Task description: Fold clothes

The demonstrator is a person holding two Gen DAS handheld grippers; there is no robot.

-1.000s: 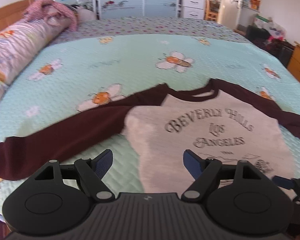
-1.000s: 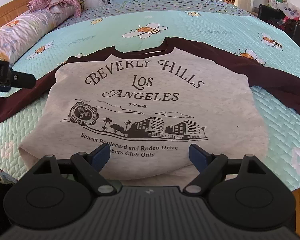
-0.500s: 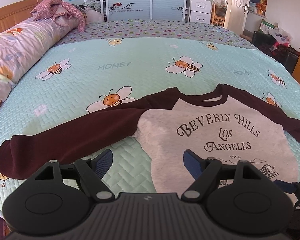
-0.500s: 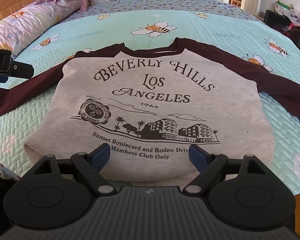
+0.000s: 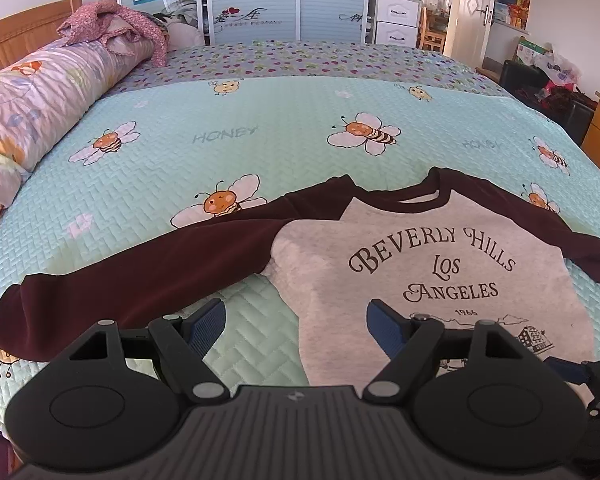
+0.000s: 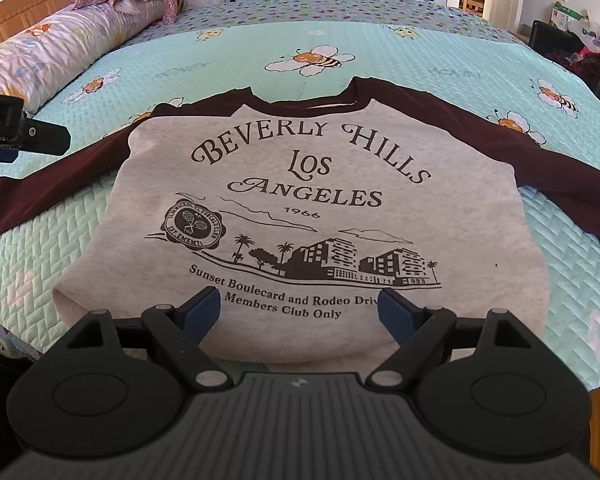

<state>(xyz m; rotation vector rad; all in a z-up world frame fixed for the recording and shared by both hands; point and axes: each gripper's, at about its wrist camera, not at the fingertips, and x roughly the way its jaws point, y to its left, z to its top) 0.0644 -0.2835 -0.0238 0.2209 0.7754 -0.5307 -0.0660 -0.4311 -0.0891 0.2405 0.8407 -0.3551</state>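
A grey sweatshirt [image 6: 312, 208] with dark maroon sleeves and black "Beverly Hills Los Angeles" print lies front up on the bed, collar away from me. Its left sleeve [image 5: 132, 276] stretches out flat toward the bed's left side. My left gripper [image 5: 296, 320] hovers open near the sweatshirt's left edge, between sleeve and body, holding nothing. My right gripper [image 6: 300, 308] hovers open over the hem at the near edge, also holding nothing. In the left wrist view the sweatshirt [image 5: 432, 280] sits to the right, and the other gripper's tip shows at the lower right.
The bed carries a mint quilt [image 5: 240, 128] with bee prints. A long floral bolster [image 5: 32, 104] with pink clothes on it lies along the left side by the wooden headboard. Wardrobe doors stand behind; drawers and clutter are at the right.
Both views have drifted slightly, so the sweatshirt sits a little further right in the left wrist view. Both grippers stay open and empty; the sweatshirt lies unmoved.
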